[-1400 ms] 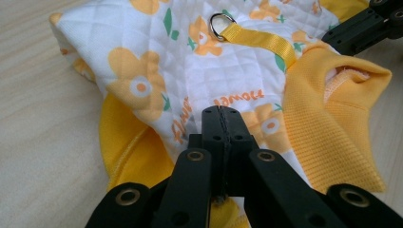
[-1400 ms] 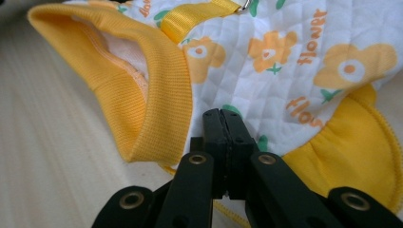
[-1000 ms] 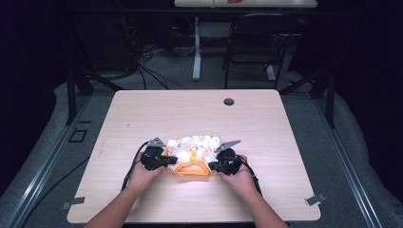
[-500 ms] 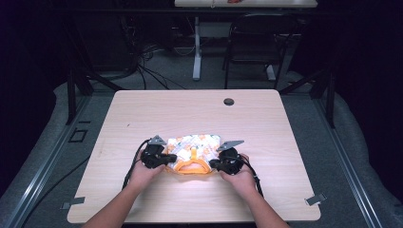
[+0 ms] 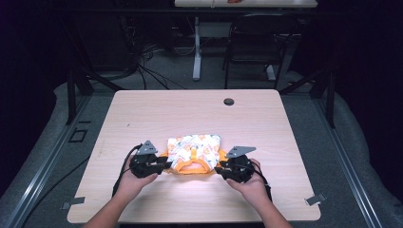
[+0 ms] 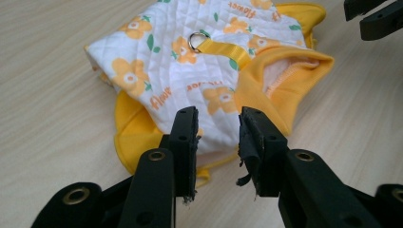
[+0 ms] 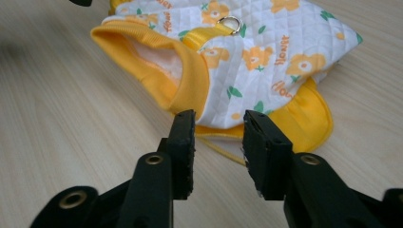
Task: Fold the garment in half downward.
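Observation:
A small quilted white garment (image 5: 194,151) with orange flowers, yellow trim and a yellow strap with a metal ring (image 6: 196,40) lies flat near the table's front middle. My left gripper (image 5: 164,165) sits at its left edge, open, with the jaws just short of the white fabric (image 6: 166,71) and nothing between them. My right gripper (image 5: 218,169) is at its right edge, open too, its jaws facing the yellow collar (image 7: 157,61) and hem. The garment (image 7: 266,52) rests on the wood between both grippers.
The wooden table (image 5: 190,109) has a dark round grommet (image 5: 228,101) near its far edge. A chair (image 5: 256,42) and a desk leg stand beyond the table on a grey floor. Cables trail from the left gripper toward the table's front edge.
Both grippers stay at the garment's two sides with barely any shift; the garment lies the same way.

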Motion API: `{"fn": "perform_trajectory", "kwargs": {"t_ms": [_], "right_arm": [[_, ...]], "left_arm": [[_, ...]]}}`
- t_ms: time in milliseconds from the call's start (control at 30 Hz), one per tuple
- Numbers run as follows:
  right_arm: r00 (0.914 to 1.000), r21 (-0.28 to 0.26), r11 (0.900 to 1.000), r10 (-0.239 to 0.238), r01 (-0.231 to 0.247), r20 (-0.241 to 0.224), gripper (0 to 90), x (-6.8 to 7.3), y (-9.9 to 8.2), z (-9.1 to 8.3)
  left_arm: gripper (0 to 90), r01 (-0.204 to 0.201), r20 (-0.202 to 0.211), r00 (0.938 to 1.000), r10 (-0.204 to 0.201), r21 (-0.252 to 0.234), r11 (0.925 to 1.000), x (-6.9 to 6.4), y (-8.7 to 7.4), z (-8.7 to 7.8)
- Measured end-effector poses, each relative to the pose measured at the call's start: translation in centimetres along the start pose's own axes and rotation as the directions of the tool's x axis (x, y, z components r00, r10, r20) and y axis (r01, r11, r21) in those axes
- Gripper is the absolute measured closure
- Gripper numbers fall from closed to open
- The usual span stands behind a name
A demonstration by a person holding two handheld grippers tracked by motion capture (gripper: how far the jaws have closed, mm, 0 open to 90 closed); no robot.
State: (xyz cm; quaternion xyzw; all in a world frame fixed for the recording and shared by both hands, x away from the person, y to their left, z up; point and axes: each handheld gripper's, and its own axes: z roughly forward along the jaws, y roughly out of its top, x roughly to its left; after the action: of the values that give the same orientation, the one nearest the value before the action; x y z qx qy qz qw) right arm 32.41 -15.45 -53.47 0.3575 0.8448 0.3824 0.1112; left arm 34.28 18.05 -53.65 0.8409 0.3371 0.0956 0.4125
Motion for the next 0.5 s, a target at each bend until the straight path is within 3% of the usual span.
{"fn": "perform_trajectory", "kwargs": {"t_ms": [167,267,500], "right_arm": [[1.0,0.002,1.0,-0.005,0.005,0.005,55.1,0.6,-0.8,-0.8],[0.9999,0.001,0.9999,-0.014,0.014,0.006,51.3,0.8,-1.2,-1.3],[0.9997,-0.011,0.9998,-0.017,0.017,0.02,43.6,1.0,-2.5,-1.3]], "left_arm": [[63.4,0.027,0.003,0.9996,-0.027,-0.011,0.9996,0.0,-1.3,-0.9],[61.4,0.036,-0.017,0.9992,-0.037,-0.019,0.9992,0.0,-2.1,-1.3],[58.5,0.073,-0.028,0.9969,-0.074,-0.044,0.9964,0.5,-4.0,-2.1]]}}
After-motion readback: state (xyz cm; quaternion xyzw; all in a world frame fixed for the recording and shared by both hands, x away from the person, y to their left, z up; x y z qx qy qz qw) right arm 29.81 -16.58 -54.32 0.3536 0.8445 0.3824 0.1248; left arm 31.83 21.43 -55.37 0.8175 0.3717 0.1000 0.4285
